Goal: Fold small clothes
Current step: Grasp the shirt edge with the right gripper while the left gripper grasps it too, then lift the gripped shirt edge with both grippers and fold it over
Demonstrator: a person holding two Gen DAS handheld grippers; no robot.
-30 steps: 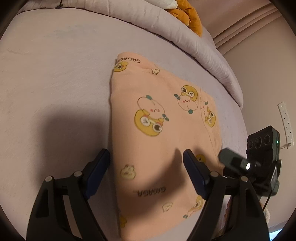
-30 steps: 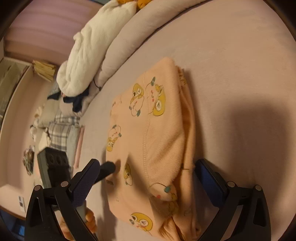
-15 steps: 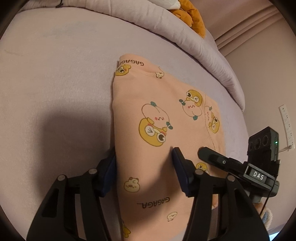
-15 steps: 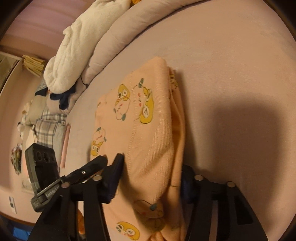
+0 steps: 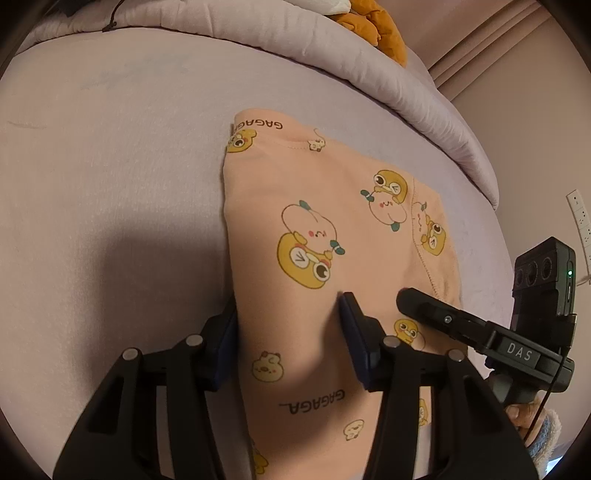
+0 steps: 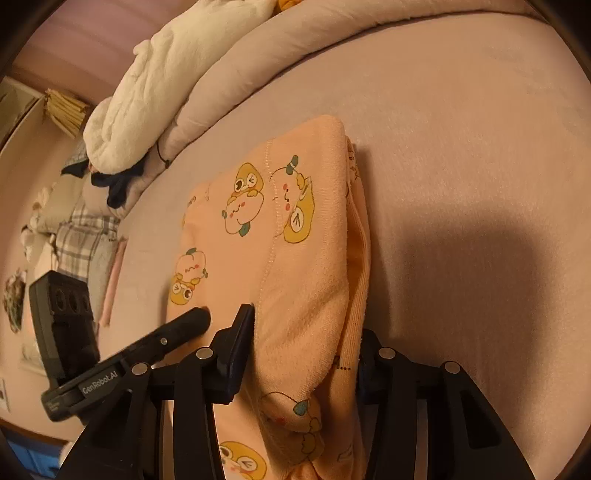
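Note:
A peach garment printed with yellow cartoon figures lies folded into a narrow strip on the lilac bed sheet. My left gripper straddles its left side near the front, jaws closing, both pads pressing the cloth so it bulges between them. My right gripper straddles the right side of the garment, where layered folded edges show. Its jaws are closing too, with cloth bunched between the pads and the right pad half hidden behind the edge. Each gripper appears in the other's view: the right gripper, the left gripper.
A rolled lilac duvet runs along the far side of the bed, with an orange plush toy behind it. A white blanket and a pile of plaid clothes lie to the left. A power strip hangs on the wall.
Both grippers went from wide open around the garment to closed in on it, and the cloth now bulges between their pads. Neither hand has shifted much.

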